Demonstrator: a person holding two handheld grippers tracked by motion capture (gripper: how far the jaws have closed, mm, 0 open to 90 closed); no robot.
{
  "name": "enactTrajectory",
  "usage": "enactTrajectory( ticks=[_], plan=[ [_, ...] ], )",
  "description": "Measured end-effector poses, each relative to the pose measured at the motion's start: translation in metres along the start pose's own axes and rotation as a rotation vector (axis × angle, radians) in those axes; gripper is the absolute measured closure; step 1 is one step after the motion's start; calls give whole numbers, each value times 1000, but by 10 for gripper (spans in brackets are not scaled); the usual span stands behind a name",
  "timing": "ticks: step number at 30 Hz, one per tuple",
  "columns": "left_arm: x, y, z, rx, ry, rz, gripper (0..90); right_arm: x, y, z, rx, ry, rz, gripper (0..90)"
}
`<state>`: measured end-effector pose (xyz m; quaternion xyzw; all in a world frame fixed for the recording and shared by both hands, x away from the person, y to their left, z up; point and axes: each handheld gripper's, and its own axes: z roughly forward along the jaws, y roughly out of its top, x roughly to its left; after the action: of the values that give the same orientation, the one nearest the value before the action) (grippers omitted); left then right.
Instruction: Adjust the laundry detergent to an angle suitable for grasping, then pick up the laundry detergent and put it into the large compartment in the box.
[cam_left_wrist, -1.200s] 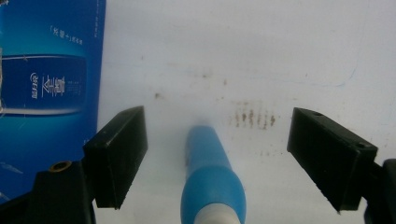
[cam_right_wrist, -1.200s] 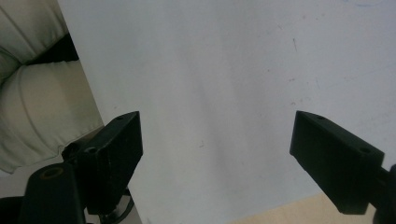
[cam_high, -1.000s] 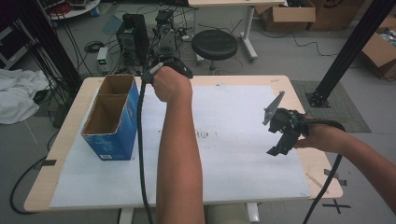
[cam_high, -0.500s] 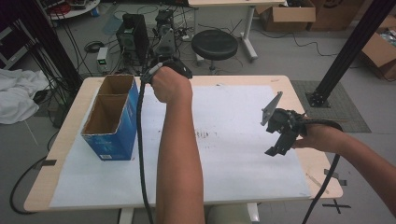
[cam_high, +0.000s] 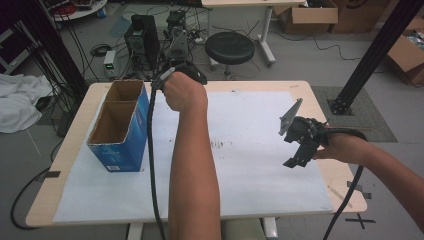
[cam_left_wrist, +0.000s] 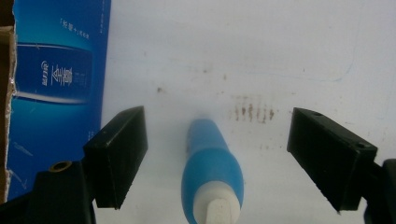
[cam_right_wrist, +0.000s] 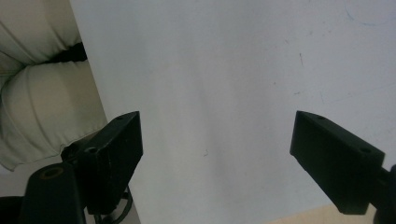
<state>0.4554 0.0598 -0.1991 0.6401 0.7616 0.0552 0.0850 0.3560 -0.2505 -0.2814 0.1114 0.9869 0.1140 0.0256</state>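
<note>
Left gripper (cam_left_wrist: 217, 154) hangs with jaws spread wide, empty, straddling a blue tube (cam_left_wrist: 212, 170) with a white cap that lies on the white sheet (cam_left_wrist: 261, 51). The blue box (cam_left_wrist: 56, 88) stands at its ten o'clock in the left gripper view. Seen from the high view, this gripper (cam_high: 182, 75) sits at the table's twelve o'clock, beside the box (cam_high: 120, 130). Right gripper (cam_high: 300, 147), at three o'clock, is likewise spread and empty over bare sheet. My guess: the tube is light, smooth, rounded plastic, liable to roll or slip. Best gripped across its widest middle, squarely.
</note>
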Motion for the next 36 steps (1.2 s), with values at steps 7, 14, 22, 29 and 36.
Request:
enactTrajectory(
  ticks=[7, 14, 22, 29, 36],
  plan=[
    [1, -3, -1, -1, 5, -4, 208, 0, 1, 0, 3, 1, 3, 168],
    [-1, -9, -4, -11, 7, -15, 206, 2, 1, 2, 10, -3, -6, 168],
    [0, -18, -7, 0, 14, -25, 205, 9, -1, 3, 3, 1, -14, 169],
    [-1, -27, -6, 0, 27, -30, 206, 14, 0, 4, 5, 3, -31, 170],
    [-4, -35, -6, 15, 40, -35, 204, 15, -2, 4, -1, 7, -31, 170]
  ],
)
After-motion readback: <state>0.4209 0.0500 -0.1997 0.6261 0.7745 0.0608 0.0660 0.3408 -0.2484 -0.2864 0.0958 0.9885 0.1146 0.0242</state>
